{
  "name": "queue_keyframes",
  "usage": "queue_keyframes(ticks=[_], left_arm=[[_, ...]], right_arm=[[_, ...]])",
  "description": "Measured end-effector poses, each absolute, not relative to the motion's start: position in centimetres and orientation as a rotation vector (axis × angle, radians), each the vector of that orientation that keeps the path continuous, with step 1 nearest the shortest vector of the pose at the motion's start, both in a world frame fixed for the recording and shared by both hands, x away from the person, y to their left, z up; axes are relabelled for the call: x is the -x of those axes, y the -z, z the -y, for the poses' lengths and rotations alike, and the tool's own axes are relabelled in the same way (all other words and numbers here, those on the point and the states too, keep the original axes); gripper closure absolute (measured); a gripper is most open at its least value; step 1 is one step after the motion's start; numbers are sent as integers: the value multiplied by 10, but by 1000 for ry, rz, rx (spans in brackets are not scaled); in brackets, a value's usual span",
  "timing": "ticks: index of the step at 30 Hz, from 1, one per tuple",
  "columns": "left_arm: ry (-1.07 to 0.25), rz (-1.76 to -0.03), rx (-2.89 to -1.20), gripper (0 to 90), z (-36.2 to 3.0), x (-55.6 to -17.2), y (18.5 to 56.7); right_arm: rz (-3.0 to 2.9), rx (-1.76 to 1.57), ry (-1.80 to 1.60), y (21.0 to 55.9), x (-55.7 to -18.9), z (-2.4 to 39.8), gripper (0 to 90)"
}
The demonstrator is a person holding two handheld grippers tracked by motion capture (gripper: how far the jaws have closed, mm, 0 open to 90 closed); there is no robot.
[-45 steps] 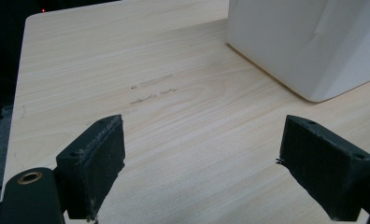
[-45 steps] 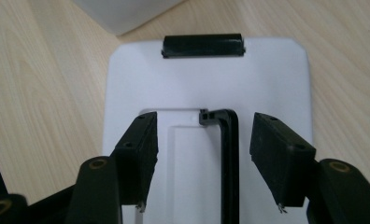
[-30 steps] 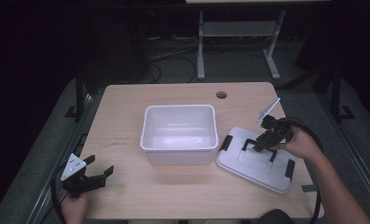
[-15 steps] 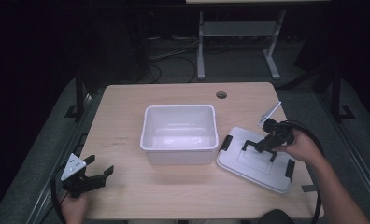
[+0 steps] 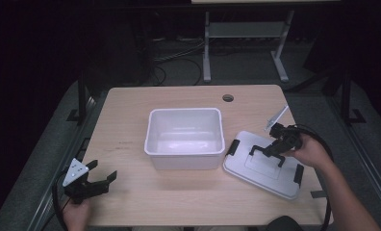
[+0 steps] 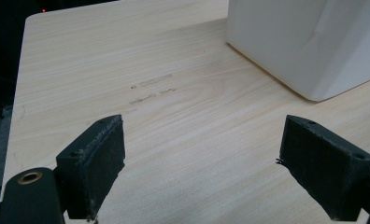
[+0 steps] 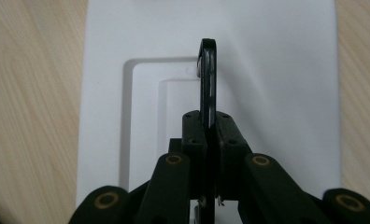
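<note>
The right hand-held gripper [image 7: 206, 126] has just closed on the lid's black handle [image 7: 207, 70]; lifting can follow. The left hand-held gripper [image 6: 211, 163] stands wide, empty.

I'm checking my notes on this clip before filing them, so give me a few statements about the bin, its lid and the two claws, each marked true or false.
1. The right claw is shut on the lid's black handle. True.
2. The white lid sits on the bin. False: it lies flat on the table, right of the white bin.
3. The left claw stands open over bare wood. True.
4. The bin holds a tool. False: it looks empty.
</note>
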State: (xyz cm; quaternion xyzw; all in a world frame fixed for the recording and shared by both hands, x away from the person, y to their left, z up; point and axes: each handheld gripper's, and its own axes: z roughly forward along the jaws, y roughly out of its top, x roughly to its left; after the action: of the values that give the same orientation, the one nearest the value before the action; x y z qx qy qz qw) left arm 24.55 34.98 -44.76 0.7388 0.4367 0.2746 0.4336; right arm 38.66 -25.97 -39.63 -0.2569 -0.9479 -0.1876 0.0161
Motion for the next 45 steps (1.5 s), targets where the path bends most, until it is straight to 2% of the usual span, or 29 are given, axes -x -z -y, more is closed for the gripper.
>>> queue_keyframes(ticks=[20, 45], left_arm=[[-685, -1086, -1842, 134, -349, -245, 447], [-688, -1085, -1846, 134, -348, -245, 447]], right_arm=[[2993, 755, 641, 345, -371, 270, 846], [3045, 730, 691, 304, -356, 280, 845]])
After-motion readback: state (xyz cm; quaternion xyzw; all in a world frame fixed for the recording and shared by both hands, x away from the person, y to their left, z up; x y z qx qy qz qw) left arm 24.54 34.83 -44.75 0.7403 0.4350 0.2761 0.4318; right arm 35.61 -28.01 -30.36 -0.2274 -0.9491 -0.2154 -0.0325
